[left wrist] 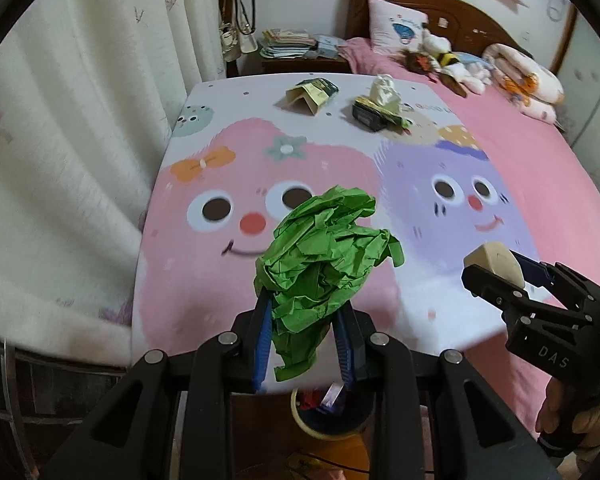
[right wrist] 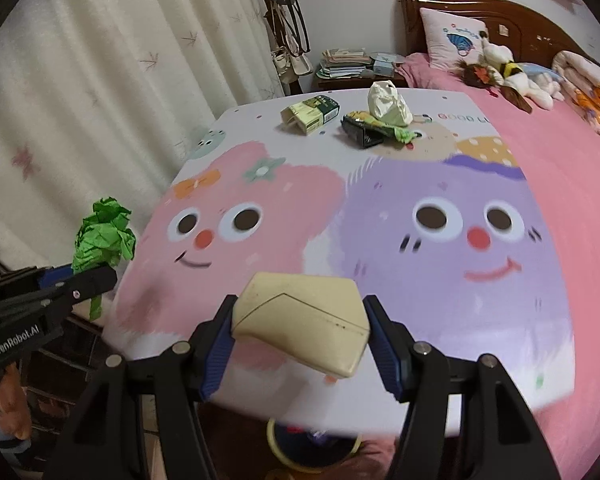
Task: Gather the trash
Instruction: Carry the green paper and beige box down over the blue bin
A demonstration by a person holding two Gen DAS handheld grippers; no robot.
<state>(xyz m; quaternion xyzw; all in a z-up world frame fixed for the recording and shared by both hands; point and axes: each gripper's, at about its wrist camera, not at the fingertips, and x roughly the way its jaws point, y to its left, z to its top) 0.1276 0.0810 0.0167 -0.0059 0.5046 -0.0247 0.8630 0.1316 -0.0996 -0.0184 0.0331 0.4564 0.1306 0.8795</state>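
My left gripper [left wrist: 304,312] is shut on a crumpled green paper ball [left wrist: 324,256], held above the near edge of the cartoon-print mat [left wrist: 204,272]. It also shows at the left of the right wrist view [right wrist: 104,236]. My right gripper [right wrist: 300,328] is shut on a cream-coloured box [right wrist: 304,316], also above the mat's near edge; it shows in the left wrist view [left wrist: 496,262]. A yellow-rimmed bin [left wrist: 332,420] with some trash inside sits below the mat edge, under both grippers [right wrist: 312,444]. At the mat's far end lie a green-and-tan carton [right wrist: 312,114], a dark wrapper [right wrist: 364,130] and a white crumpled bag [right wrist: 388,106].
The mat lies on a pink bed [right wrist: 560,184] with plush toys [right wrist: 504,70] and a pillow [right wrist: 452,38] by the wooden headboard. A cream curtain [right wrist: 100,92] hangs to the left. A nightstand with stacked books [right wrist: 344,64] stands behind the mat.
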